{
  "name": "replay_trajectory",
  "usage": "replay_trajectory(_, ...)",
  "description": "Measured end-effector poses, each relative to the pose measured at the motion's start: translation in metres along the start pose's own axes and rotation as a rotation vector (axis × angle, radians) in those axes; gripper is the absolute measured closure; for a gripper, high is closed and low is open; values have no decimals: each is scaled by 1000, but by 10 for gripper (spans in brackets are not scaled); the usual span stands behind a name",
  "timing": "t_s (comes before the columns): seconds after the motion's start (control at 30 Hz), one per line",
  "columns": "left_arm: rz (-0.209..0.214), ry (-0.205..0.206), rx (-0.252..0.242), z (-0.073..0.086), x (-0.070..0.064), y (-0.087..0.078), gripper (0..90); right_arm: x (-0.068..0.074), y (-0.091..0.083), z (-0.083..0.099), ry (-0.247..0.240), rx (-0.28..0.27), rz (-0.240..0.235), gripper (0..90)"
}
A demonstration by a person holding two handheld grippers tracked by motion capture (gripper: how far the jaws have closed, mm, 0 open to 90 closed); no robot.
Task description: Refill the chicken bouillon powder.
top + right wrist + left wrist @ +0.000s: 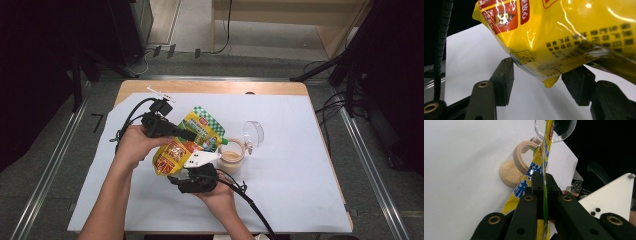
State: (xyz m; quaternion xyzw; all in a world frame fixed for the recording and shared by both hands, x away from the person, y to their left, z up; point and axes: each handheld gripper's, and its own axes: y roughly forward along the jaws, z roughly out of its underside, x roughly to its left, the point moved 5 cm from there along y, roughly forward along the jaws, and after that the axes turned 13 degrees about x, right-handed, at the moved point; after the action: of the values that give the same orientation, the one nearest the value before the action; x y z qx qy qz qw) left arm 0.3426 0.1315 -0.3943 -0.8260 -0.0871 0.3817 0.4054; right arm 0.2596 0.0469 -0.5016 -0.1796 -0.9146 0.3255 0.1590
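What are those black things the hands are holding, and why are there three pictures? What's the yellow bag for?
A person sits at a table covered in white paper and holds a tool in each hand, called a gripper. Each has two black jaws that pinch like tongs. The high view is taken from above. The other two come from small cameras riding on the grippers, looking along the jaws.

The left gripper has its jaws shut on a yellow pouch, seen edge-on in its own view. The right gripper is open, with the pouch's bottom corner hanging between its jaws.

On the table stands an open jar with pale powder inside, its clear lid flipped back. The pouch is tilted beside the jar, maybe for pouring into it.
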Motion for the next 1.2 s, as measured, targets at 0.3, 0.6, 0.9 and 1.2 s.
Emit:
replay_trajectory(0.3,31,0,-44,4,2,-12,900,-3,-1,1,14,1,24,444)
replay_trajectory(0.6,34,14,-91,7,2,-26,900,-6,-4,1,39,-17,11,445)
replay_trajectory(0.9,24,0,-157,13,7,-46,900,-10,-10,1,61,-31,16,451)
replay_trajectory(1.2,-14,-58,-222,18,26,-61,898,-20,-27,-1,103,-67,16,464)
